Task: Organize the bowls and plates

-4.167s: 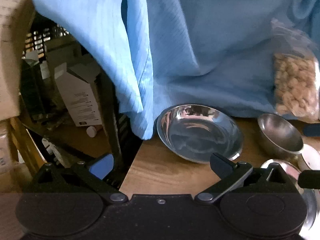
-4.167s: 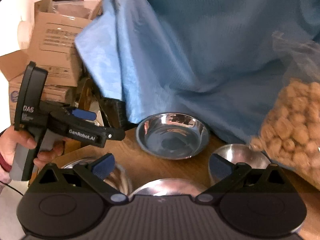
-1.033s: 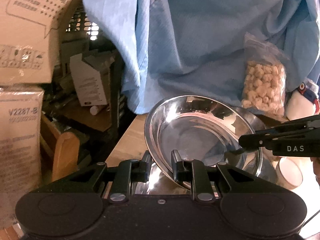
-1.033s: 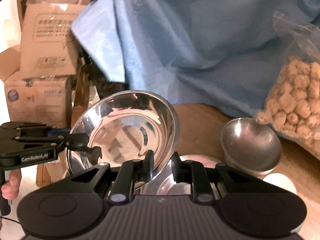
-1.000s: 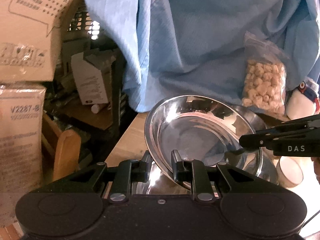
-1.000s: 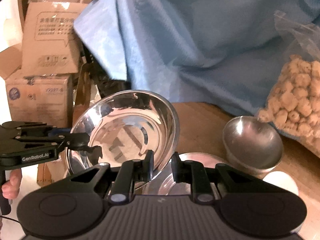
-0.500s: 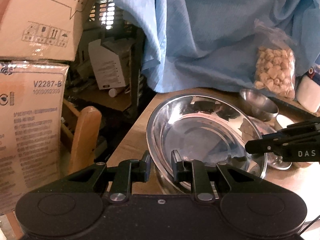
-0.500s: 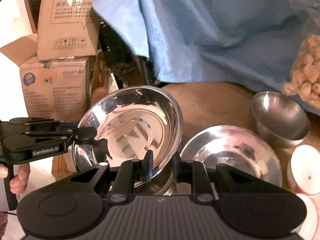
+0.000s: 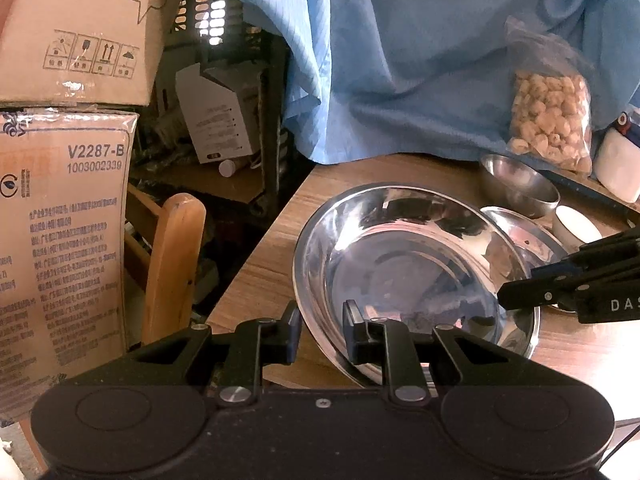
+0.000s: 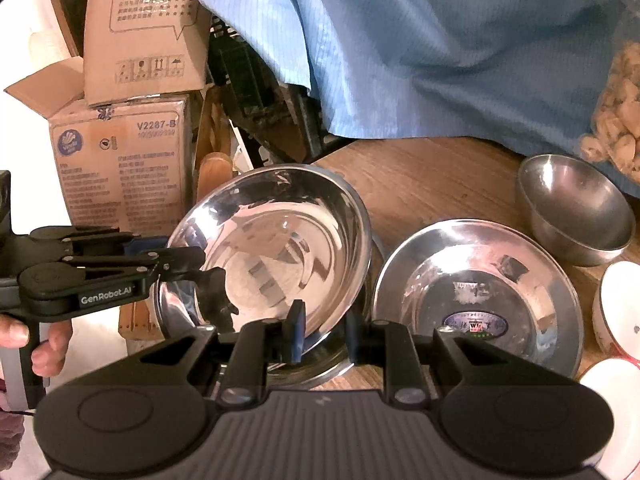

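Above the wooden desk, near its left corner, the wide shiny steel bowl is held tilted by both claws. The left claw is clamped on the bowl's near rim; the right claw is clamped on the opposite rim. Under this bowl lies another steel bowl, only partly visible. Just right of the held bowl rests a flat steel plate, and beyond that plate stands a small deep steel bowl.

Silver bowl, pinstriped blue cloth, brown boxes
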`<state>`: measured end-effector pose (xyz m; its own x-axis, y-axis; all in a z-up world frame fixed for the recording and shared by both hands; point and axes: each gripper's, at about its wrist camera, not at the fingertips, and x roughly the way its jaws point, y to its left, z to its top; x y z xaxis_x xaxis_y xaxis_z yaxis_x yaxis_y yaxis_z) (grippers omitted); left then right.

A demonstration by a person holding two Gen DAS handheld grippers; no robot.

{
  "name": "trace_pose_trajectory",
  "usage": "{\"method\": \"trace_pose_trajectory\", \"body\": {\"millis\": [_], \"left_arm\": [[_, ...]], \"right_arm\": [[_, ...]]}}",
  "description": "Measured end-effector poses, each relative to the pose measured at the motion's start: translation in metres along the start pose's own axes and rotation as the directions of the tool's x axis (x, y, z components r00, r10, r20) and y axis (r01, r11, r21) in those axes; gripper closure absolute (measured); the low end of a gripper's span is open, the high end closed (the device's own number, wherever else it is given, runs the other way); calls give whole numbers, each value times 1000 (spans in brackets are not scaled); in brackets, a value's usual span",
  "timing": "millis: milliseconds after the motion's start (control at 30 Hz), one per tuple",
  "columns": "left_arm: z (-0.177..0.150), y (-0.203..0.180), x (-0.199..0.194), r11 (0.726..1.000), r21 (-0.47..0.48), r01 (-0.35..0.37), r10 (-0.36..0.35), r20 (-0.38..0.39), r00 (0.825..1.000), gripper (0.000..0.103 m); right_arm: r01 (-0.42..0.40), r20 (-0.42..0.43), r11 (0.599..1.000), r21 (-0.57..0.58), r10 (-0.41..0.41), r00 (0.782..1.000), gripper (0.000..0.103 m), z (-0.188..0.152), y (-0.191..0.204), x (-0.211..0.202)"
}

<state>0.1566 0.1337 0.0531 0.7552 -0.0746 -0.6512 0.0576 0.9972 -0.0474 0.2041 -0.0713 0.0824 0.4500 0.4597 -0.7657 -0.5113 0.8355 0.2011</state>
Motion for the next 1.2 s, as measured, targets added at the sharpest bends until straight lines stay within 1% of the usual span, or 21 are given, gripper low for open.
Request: {"method": "trace_pose_trajectory", "body": {"millis": [233, 600, 833, 1033, 1167, 1200], "left_arm": [[0, -3, 3, 1000, 25, -7, 7, -13, 1000, 79], [2, -4, 8, 999, 44, -5, 6, -29, 1000, 78], [3, -5, 10, 998, 56, -4, 6, -35, 999, 74], [1, -5, 14, 999, 55, 0, 3, -45, 999, 74], [1, -5, 13, 998, 60, -13, 15, -34, 999, 73], [1, -5, 12, 998, 64, -16, 17, -26, 1000, 71]], "right_arm": [[-7, -32, 1000, 3, 7, 999, 76, -1, 0, 5], [-15, -38, 1000, 17, 15, 999, 76, 0, -1, 7], [-28, -49, 1000, 14, 29, 998, 71, 2, 1, 5], [-25, -51, 1000, 4, 25, 998, 70, 4, 4, 3], [-20, -51, 1000, -2, 20, 999, 68, 5, 7, 3], [-20, -52, 1000, -5, 20, 998, 68, 5, 7, 3]]}}
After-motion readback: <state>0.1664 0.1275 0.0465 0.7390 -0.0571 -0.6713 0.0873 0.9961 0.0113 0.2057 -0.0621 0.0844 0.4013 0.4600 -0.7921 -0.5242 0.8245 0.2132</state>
